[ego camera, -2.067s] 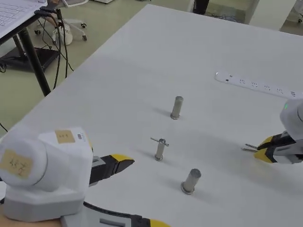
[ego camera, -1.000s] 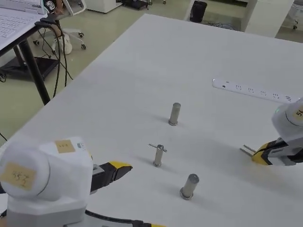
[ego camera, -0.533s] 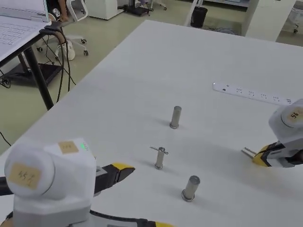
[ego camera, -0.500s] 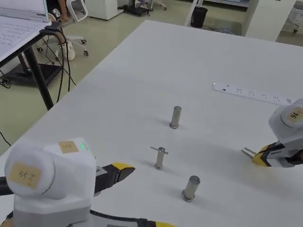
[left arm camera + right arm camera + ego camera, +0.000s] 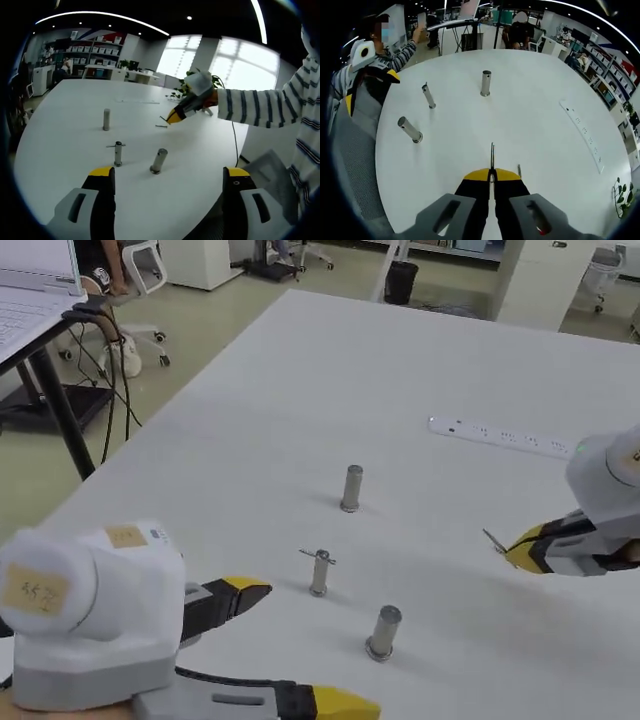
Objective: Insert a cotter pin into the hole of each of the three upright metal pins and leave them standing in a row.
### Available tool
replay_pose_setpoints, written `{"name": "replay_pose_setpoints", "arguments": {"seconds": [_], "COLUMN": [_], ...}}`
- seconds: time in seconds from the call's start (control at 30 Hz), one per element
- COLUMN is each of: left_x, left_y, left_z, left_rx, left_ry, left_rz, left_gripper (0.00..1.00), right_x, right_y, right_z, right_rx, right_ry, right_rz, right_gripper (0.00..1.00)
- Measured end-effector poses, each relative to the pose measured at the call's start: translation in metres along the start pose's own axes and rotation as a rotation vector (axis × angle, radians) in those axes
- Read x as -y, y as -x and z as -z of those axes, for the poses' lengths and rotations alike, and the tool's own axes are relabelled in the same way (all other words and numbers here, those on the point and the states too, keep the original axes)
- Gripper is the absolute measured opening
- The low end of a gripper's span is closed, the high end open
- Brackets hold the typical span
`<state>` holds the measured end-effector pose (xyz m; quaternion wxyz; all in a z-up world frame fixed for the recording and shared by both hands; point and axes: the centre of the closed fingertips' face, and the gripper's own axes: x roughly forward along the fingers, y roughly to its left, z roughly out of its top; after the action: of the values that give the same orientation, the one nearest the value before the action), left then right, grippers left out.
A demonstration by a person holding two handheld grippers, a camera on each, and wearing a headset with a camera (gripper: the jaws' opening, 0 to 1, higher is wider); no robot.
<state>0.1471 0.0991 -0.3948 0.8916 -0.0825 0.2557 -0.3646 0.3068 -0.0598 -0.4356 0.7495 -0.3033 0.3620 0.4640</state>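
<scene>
On the white bench (image 5: 250, 390) three short grey steel pins stand on their flanged bases in a loose row: the far metal pin (image 5: 352, 487), the middle metal pin (image 5: 320, 573) and the near metal pin (image 5: 383, 631). In the head view the far one sits at about 1 o'clock from the middle one and the near one at about 4 o'clock. A thin silver fitted cotter pin (image 5: 317, 556) runs crosswise through the top of the middle metal pin, so one of the three looks done. The far and near pins show bare tops, so two insertions appear to be left. The yellow-tipped right gripper (image 5: 510, 547) is at roughly 3 o'clock from the row and well apart from it. Its jaws are clenched on a second cotter pin (image 5: 492, 152), a slim silver sliver that juts forward from the jaw tips and points toward the pins. In the left gripper view that gripper seems to be lifted clear of the bench surface. A slim loose metal piece (image 5: 519, 171) lies on the bench just beside those jaws at about 2 o'clock. It may be the third cotter pin, though it is too small to be sure. The left gripper (image 5: 169, 172) hangs at about 8 o'clock from the middle metal pin with its jaws spread wide and nothing between them. A long white power strip (image 5: 490, 436) lies farther back, at about 1 o'clock from the row. All three pins are upright, so the row itself needs no correcting as things lie.
</scene>
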Motion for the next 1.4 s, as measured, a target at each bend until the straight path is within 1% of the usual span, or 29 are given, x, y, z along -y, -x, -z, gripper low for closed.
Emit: {"name": "replay_pose_setpoints", "arguments": {"seconds": [0.07,0.17,0.23,0.27,0.3,0.33,0.4,0.53,0.6,0.7,0.83,0.93,0.97,1.0,1.07,1.1,1.27,1.4], "left_x": [-0.001,-0.002,-0.005,-0.005,-0.004,-0.003,-0.004,-0.005,-0.004,-0.004,-0.002,0.002,0.002,0.003,0.005,0.005,0.006,0.006], "left_y": [0.000,0.000,0.000,0.000,0.000,0.000,0.000,-0.002,-0.005,-0.008,-0.014,-0.018,-0.019,-0.021,-0.024,-0.025,-0.032,-0.036], "left_z": [-0.004,-0.007,-0.009,-0.011,-0.016,-0.019,-0.023,-0.027,-0.029,-0.030,-0.030,-0.032,-0.033,-0.035,-0.038,-0.038,-0.043,-0.046], "left_rx": [0.015,0.016,0.018,0.022,0.044,0.058,0.066,0.064,0.060,0.061,0.049,0.046,0.047,0.049,0.050,0.049,0.040,0.040], "left_ry": [-0.013,-0.007,-0.027,-0.023,0.001,0.021,0.022,0.016,0.019,0.035,0.046,0.063,0.068,0.073,0.078,0.080,0.105,0.122], "left_rz": [-0.009,-0.004,-0.016,-0.014,-0.004,0.004,0.003,0.000,0.008,0.019,0.027,0.050,0.054,0.059,0.067,0.068,0.084,0.094], "left_gripper": [0.87,0.87,0.86,0.85,0.85,0.84,0.83,0.83,0.82,0.80,0.79,0.76,0.76,0.76,0.75,0.75,0.70,0.68], "right_x": [-0.005,-0.013,-0.016,-0.018,-0.020,-0.022,-0.026,-0.035,-0.040,-0.048,-0.060,-0.070,-0.072,-0.074,-0.077,-0.075,-0.083,-0.089], "right_y": [0.006,0.016,0.020,0.022,0.026,0.028,0.034,0.043,0.047,0.049,0.051,0.052,0.053,0.055,0.059,0.059,0.066,0.069], "right_z": [-0.004,-0.009,-0.011,-0.013,-0.015,-0.017,-0.023,-0.033,-0.038,-0.044,-0.051,-0.056,-0.060,-0.066,-0.072,-0.074,-0.084,-0.085], "right_rx": [0.018,0.034,0.043,0.050,0.061,0.070,0.093,0.132,0.149,0.181,0.209,0.237,0.252,0.281,0.306,0.315,0.346,0.344], "right_ry": [0.014,0.047,0.057,0.062,0.069,0.073,0.084,0.103,0.120,0.109,0.145,0.164,0.178,0.208,0.221,0.225,0.255,0.295], "right_rz": [0.001,0.001,0.004,0.005,0.007,0.009,0.018,0.026,0.030,0.021,0.018,0.007,0.009,0.018,0.023,0.026,0.038,0.053], "right_gripper": [0.00,0.00,0.00,0.00,0.00,0.00,0.00,0.00,0.00,0.00,0.00,0.00,0.00,0.00,0.00,0.00,0.00,0.00]}}
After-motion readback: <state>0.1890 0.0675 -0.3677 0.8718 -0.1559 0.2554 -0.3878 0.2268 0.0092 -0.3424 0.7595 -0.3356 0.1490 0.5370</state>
